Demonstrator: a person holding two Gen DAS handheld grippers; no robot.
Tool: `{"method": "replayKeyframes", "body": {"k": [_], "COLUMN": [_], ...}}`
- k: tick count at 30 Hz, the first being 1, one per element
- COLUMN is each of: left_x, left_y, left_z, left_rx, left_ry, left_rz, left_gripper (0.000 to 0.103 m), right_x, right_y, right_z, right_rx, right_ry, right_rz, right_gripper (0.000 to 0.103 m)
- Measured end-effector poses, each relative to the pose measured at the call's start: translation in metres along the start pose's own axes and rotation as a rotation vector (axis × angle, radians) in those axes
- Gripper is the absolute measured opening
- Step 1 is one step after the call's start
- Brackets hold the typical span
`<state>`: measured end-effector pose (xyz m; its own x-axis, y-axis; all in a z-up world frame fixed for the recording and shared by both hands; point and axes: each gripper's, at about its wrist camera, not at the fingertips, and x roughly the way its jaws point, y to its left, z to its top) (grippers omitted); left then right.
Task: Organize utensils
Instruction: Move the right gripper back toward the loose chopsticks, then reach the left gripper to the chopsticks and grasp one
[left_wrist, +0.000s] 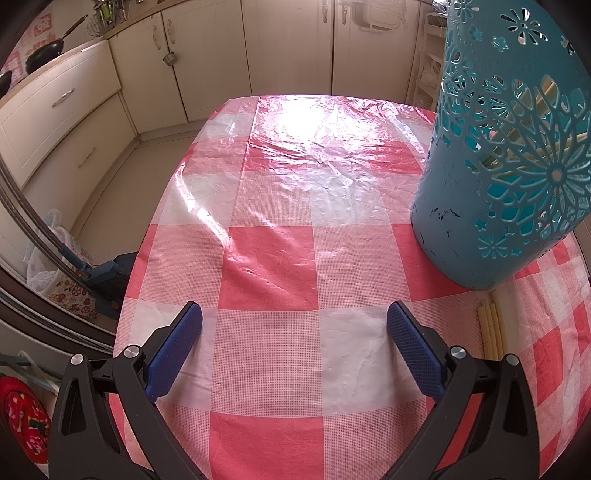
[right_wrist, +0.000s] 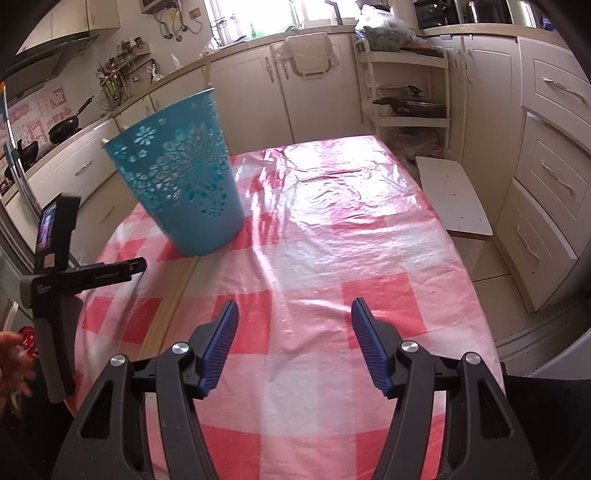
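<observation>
My left tongs sit nearest the lens, their 2 blue pads spread wide with nothing between them, hovering over the pink and white checked tablecloth. Just to the right of the right-hand pad lies a bundle of pale chopsticks flat on the cloth, their far ends touching or tucked against the foot of the teal basket. That basket stands upright on the right side of the table in my left view, its wall cut through with flower shapes, and through the holes I can see more pale sticks leaning inside it.

My right tongs are released as well, both ribbed blue pads apart over bare cloth. From this side the teal basket is on the far left half of the table, and the chopsticks run from its base toward me in a long straight line, left of my left pad and not touching it. At the left edge the body of my other tool shows, with my hand partly in view below it. Cream kitchen cabinets ring the table
</observation>
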<state>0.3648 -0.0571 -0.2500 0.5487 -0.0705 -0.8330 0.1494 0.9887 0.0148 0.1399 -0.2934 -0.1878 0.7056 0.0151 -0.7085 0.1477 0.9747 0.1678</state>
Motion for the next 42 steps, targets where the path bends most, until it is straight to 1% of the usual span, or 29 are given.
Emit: {"method": "replayKeyframes", "body": {"k": [4, 7, 11, 15, 18, 22, 25, 30, 33, 35, 36, 37, 38, 42], "left_x": [0.0, 0.0, 0.0, 0.0, 0.001, 0.002, 0.001, -0.007, -0.015, -0.021, -0.026, -0.029, -0.033, -0.044], "left_y": [0.0, 0.0, 0.0, 0.0, -0.001, 0.001, 0.001, -0.005, -0.015, -0.022, -0.025, -0.028, -0.03, -0.038], "left_z": [0.0, 0.0, 0.0, 0.0, 0.001, 0.0, 0.0, -0.006, -0.015, -0.023, -0.027, -0.03, -0.034, -0.041], "left_rx": [0.0, 0.0, 0.0, 0.0, 0.001, -0.008, -0.006, 0.005, 0.046, 0.069, 0.074, 0.074, 0.072, 0.063], "left_ry": [0.0, 0.0, 0.0, 0.0, 0.0, 0.0, 0.0, 0.003, 0.01, 0.008, 0.004, 0.0, -0.003, -0.016], "left_rz": [0.0, 0.0, 0.0, 0.0, 0.004, 0.009, 0.005, -0.001, -0.037, -0.06, -0.081, -0.097, -0.105, -0.161], "left_gripper": [0.096, 0.096, 0.096, 0.096, 0.096, 0.097, 0.097, 0.097, 0.097, 0.096, 0.096, 0.096, 0.095, 0.095], "right_x": [0.001, 0.006, 0.017, 0.031, 0.044, 0.065, 0.077, 0.081, 0.081, 0.081, 0.081, 0.08, 0.078, 0.069], "right_y": [0.025, 0.04, 0.055, 0.068, 0.078, 0.086, 0.085, 0.088, 0.09, 0.091, 0.091, 0.092, 0.093, 0.083], "right_z": [-0.012, -0.014, -0.009, -0.003, 0.004, 0.011, 0.016, 0.018, 0.016, 0.015, 0.014, 0.013, 0.011, 0.005], "right_rx": [-0.063, -0.074, -0.075, -0.081, -0.099, -0.114, -0.096, -0.124, -0.142, -0.166, -0.182, -0.209, -0.229, -0.271], "right_ry": [0.045, 0.078, 0.107, 0.125, 0.128, 0.153, 0.169, 0.172, 0.169, 0.168, 0.171, 0.173, 0.174, 0.186], "right_rz": [0.073, 0.131, 0.166, 0.158, 0.141, 0.113, 0.097, 0.093, 0.091, 0.09, 0.09, 0.084, 0.077, 0.079], "right_gripper": [0.061, 0.052, 0.045, 0.038, 0.036, 0.029, 0.025, 0.025, 0.025, 0.023, 0.02, 0.013, 0.011, 0.008]}}
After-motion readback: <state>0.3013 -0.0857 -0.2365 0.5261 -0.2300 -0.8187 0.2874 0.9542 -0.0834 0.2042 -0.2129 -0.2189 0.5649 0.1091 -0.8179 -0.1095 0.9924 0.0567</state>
